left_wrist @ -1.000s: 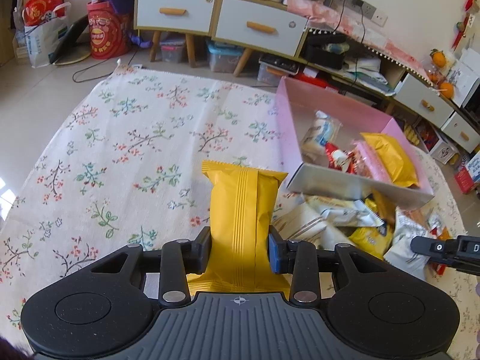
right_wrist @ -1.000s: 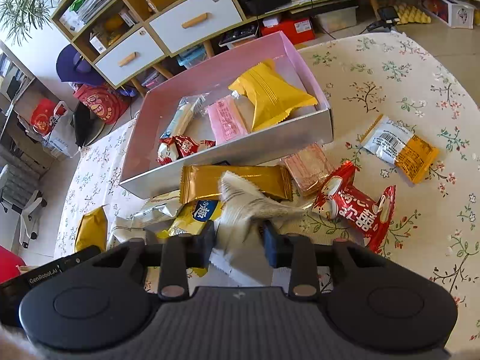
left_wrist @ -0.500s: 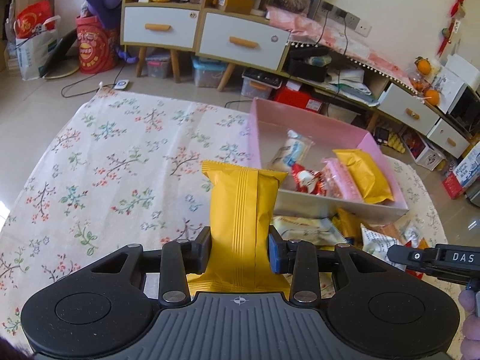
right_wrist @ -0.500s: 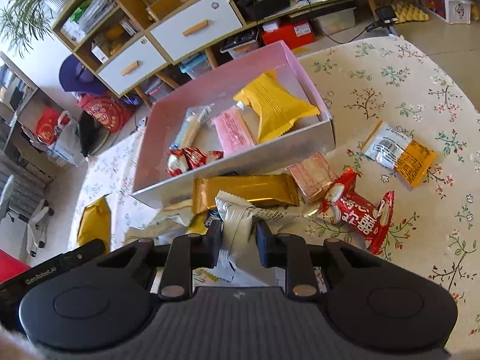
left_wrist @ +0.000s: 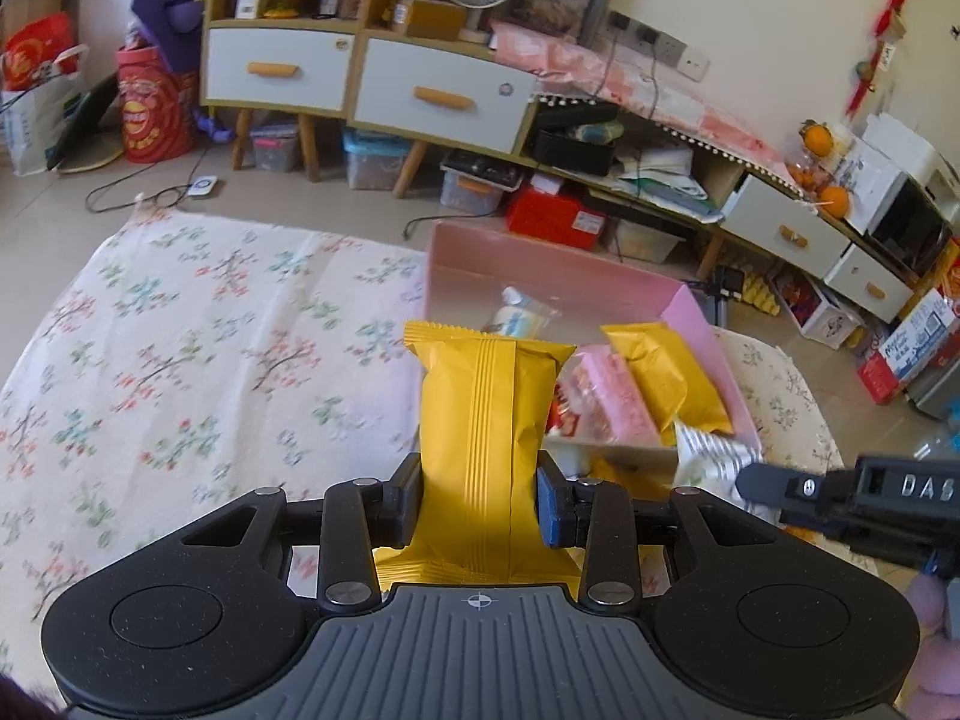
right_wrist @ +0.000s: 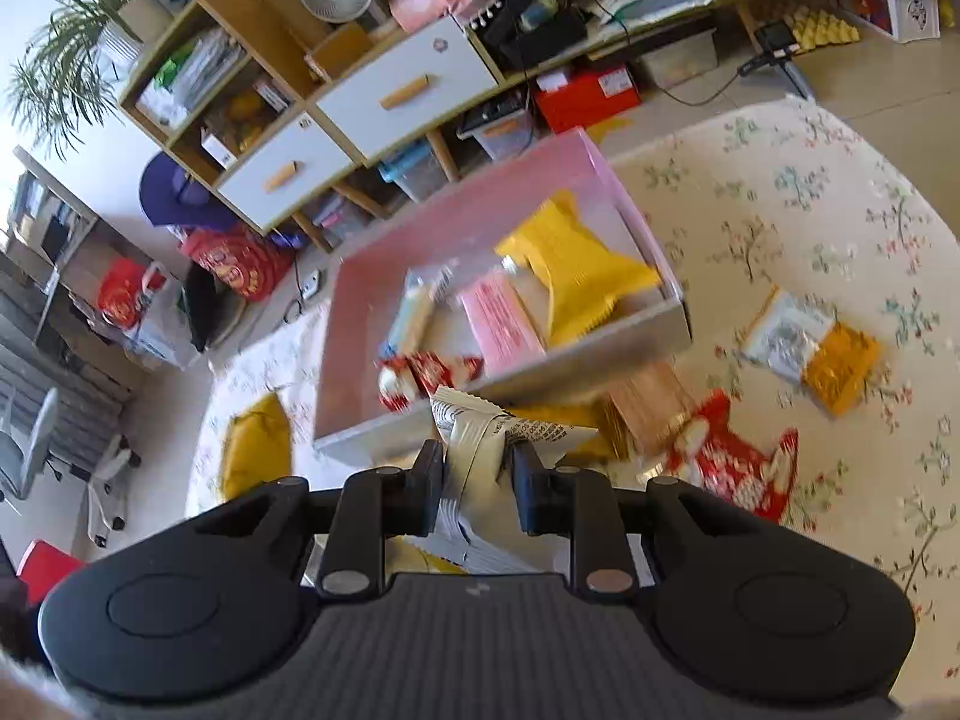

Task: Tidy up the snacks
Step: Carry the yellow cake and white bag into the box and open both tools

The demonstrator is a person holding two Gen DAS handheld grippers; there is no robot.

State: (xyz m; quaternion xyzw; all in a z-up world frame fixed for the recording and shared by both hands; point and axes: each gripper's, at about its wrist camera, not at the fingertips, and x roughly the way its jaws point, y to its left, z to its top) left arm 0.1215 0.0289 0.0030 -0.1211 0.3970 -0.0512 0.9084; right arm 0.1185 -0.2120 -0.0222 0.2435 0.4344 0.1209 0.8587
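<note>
- Two grippers, each clamped on a snack above the floral cloth (left_wrist: 198, 324).
- Left gripper (left_wrist: 478, 501): its fingers pinch a yellow packet (left_wrist: 480, 414) at the lower half; the packet stands upright, its crimped top in front of the pink box (left_wrist: 540, 276).
- Right gripper (right_wrist: 476, 483): its fingers squeeze a crumpled white wrapper (right_wrist: 480, 438), just before the box's near wall.
- Pink box sits mid-cloth, holding another yellow pack (right_wrist: 576, 270), a pink pack (right_wrist: 501, 324), a pale pack and a red one.
- Loose snacks lie on the cloth by the box's near wall: a red bag (right_wrist: 738, 468), a copper pack, a white-and-orange pack (right_wrist: 810, 354).
</note>
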